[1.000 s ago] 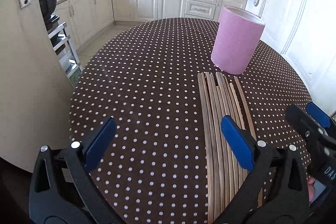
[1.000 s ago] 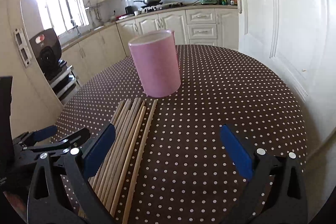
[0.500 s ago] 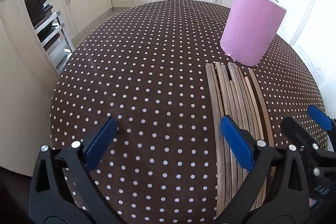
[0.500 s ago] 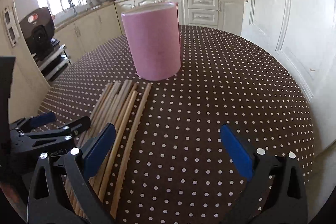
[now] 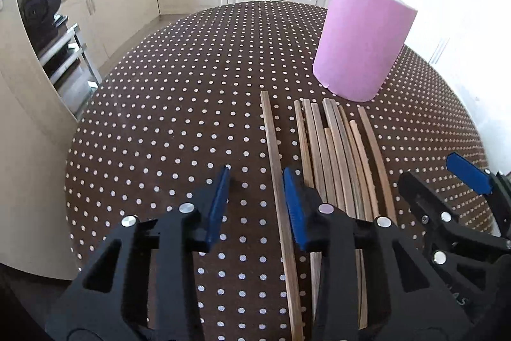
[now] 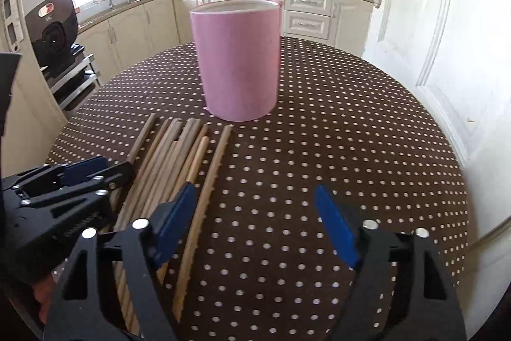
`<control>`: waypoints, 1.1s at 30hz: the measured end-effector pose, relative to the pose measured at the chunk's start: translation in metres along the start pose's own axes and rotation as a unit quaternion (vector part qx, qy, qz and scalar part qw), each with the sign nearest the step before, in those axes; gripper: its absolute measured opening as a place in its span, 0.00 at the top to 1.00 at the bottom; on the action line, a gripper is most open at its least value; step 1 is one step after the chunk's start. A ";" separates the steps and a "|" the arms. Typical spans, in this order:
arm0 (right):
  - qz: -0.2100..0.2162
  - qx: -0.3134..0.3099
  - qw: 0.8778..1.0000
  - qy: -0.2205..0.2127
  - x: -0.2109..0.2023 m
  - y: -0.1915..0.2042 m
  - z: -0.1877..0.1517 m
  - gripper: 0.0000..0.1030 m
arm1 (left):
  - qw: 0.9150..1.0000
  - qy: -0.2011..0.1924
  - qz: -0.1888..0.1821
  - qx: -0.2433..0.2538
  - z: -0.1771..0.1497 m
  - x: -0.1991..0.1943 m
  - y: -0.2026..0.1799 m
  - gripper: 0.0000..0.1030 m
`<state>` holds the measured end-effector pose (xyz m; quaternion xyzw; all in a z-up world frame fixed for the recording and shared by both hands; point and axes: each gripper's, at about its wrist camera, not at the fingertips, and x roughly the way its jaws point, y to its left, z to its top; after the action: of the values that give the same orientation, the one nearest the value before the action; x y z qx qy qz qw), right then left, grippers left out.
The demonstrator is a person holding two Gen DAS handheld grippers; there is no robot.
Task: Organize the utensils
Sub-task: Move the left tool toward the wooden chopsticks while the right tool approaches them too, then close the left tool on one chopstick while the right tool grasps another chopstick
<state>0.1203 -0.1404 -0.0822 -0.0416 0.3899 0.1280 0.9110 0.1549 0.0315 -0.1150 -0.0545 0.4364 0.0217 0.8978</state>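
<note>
The chopsticks (image 5: 332, 155) are bare wood, matt and straight-grained, in light and darker brown tones. The pink holder (image 6: 238, 59) at their 12 o'clock has a smooth, matt wall with a paler rim. The tablecloth (image 5: 179, 104) looks smooth with a slight sheen; the gripper fingers (image 5: 293, 206) are matt black plastic with blue pads and bright metal pins.
</note>
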 end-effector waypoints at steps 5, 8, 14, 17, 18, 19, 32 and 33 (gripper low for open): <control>0.012 -0.009 1.000 0.016 0.005 0.009 0.001 0.52 | 1.000 0.009 -0.010 -0.005 -0.001 -0.002 0.011 0.84; 0.030 -0.006 0.999 0.036 0.009 0.013 -0.001 0.55 | 1.000 0.021 -0.022 -0.009 -0.004 -0.007 0.020 0.90; 0.002 -0.018 0.999 0.052 0.012 0.018 -0.003 0.64 | 0.997 0.039 -0.057 0.024 -0.012 -0.015 0.025 0.90; 0.003 -0.018 0.998 0.056 0.007 0.015 -0.006 0.76 | 0.995 0.056 -0.076 0.035 -0.013 -0.018 0.030 0.90; 0.005 -0.018 0.998 0.058 0.005 0.013 -0.008 0.81 | 0.994 0.059 -0.080 0.034 -0.013 -0.018 0.031 0.90; 0.006 -0.015 0.998 0.060 0.003 0.010 -0.009 0.83 | 0.994 0.061 -0.084 0.032 -0.013 -0.019 0.033 0.90; 0.006 0.009 0.998 0.065 0.005 0.004 -0.007 0.87 | 0.995 0.055 -0.066 -0.048 0.000 -0.010 0.045 0.90; 0.006 0.008 0.998 0.065 0.005 0.004 -0.006 0.87 | 0.994 0.048 -0.074 -0.069 -0.001 -0.008 0.050 0.90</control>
<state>0.1186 -0.1366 -0.0900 -0.0398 0.4492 0.1275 0.8834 0.1450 0.0809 -0.1128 -0.1490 0.4712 -0.0173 0.8692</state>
